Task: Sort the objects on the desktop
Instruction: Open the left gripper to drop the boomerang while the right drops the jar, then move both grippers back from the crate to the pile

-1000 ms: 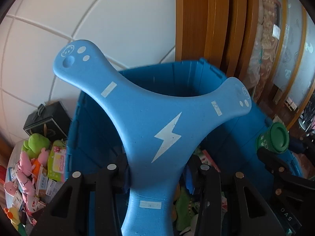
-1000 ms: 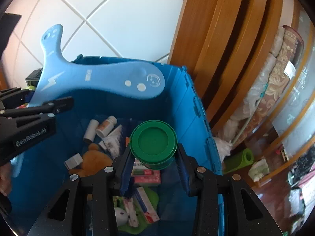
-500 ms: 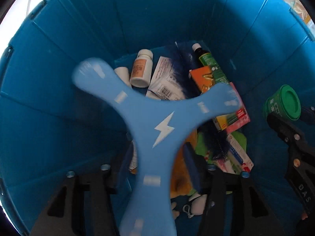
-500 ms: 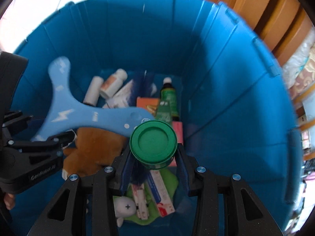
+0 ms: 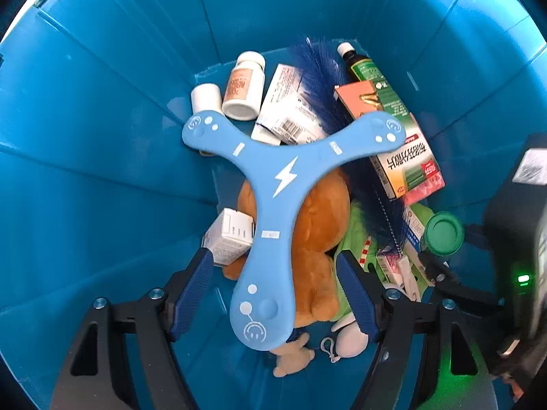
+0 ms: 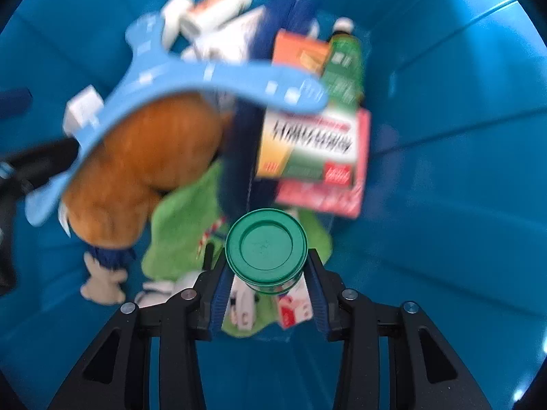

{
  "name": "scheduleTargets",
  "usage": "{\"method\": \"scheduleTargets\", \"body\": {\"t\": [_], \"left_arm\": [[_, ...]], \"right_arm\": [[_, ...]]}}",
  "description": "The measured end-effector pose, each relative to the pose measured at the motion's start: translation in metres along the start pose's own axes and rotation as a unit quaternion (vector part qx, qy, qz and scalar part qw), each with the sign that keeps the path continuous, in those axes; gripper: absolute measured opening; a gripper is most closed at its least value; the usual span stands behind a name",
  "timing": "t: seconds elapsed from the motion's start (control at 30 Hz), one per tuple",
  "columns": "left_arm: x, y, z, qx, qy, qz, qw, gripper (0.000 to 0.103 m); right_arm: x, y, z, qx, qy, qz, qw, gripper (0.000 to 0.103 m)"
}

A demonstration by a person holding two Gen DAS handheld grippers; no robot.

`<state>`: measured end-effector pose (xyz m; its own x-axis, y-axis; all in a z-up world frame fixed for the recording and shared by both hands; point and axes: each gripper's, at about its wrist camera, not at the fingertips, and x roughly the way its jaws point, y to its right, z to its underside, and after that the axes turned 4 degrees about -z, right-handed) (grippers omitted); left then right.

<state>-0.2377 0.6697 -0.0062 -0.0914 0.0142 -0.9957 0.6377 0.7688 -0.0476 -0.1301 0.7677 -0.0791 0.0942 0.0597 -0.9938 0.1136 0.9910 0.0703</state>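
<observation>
Both grippers point down into a deep blue bin [image 5: 102,136]. A light-blue three-armed boomerang [image 5: 277,198] with a white lightning bolt lies on the pile in the bin, over a brown plush toy [image 5: 314,239]. My left gripper [image 5: 277,290] is open; its blue pads stand apart on either side of the boomerang's near arm without touching it. My right gripper [image 6: 265,273] is shut on a green-lidded jar [image 6: 266,247] and holds it above the pile. The jar also shows in the left wrist view [image 5: 443,234]. The boomerang [image 6: 205,78] appears blurred in the right wrist view.
The bin holds white pill bottles [image 5: 242,85], medicine boxes [image 5: 407,164], a green bottle [image 5: 369,71], a dark blue bottle brush [image 5: 324,78], a green cloth [image 6: 184,212] and a small white box [image 5: 229,235]. The bin walls [image 6: 444,136] rise all around.
The left gripper opened and let go of the boomerang, which now rests on the pile. Both grippers tilted from above the bin's rim down into it.
</observation>
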Motion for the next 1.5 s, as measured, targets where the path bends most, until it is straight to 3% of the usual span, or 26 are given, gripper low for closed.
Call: {"method": "scheduleTargets", "body": {"t": [0.07, 0.17, 0.33, 0.47, 0.63, 0.83, 1.13, 1.33, 1.43, 1.5], "left_arm": [[0.001, 0.002, 0.001, 0.003, -0.004, -0.001, 1.0000, 0.074], [0.002, 0.003, 0.001, 0.004, -0.005, 0.004, 1.0000, 0.074], [0.002, 0.001, 0.002, -0.002, -0.010, 0.015, 0.9998, 0.074], [0.001, -0.001, 0.005, -0.009, -0.023, 0.032, 0.9992, 0.074], [-0.022, -0.003, 0.013, -0.022, -0.004, 0.056, 0.9982, 0.074], [-0.069, -0.011, 0.039, -0.025, 0.027, 0.094, 0.9949, 0.074], [-0.150, -0.008, 0.112, 0.014, 0.134, 0.103, 0.9855, 0.074], [-0.172, -0.029, 0.170, -0.013, 0.222, 0.063, 0.9729, 0.074], [-0.180, -0.053, 0.198, -0.052, 0.263, 0.050, 0.9620, 0.074], [-0.183, -0.070, 0.217, -0.101, 0.297, 0.024, 0.9493, 0.074]], "right_arm": [[0.008, -0.002, 0.004, 0.001, -0.020, -0.001, 1.000, 0.044], [0.013, -0.002, 0.010, 0.004, -0.034, 0.012, 0.999, 0.085], [0.011, 0.000, 0.018, 0.006, -0.043, 0.015, 0.999, 0.088], [0.006, 0.001, 0.030, 0.000, -0.048, 0.014, 0.999, 0.099], [-0.010, 0.001, 0.032, -0.008, -0.037, 0.007, 0.999, 0.101], [-0.054, -0.003, 0.050, -0.020, 0.008, 0.009, 1.000, 0.102], [-0.115, -0.017, 0.092, -0.045, 0.094, -0.015, 0.994, 0.102], [-0.143, -0.050, 0.114, -0.066, 0.136, -0.023, 0.988, 0.103], [-0.156, -0.072, 0.117, -0.077, 0.155, -0.034, 0.984, 0.103], [-0.166, -0.089, 0.117, -0.090, 0.172, -0.036, 0.980, 0.103]]}}
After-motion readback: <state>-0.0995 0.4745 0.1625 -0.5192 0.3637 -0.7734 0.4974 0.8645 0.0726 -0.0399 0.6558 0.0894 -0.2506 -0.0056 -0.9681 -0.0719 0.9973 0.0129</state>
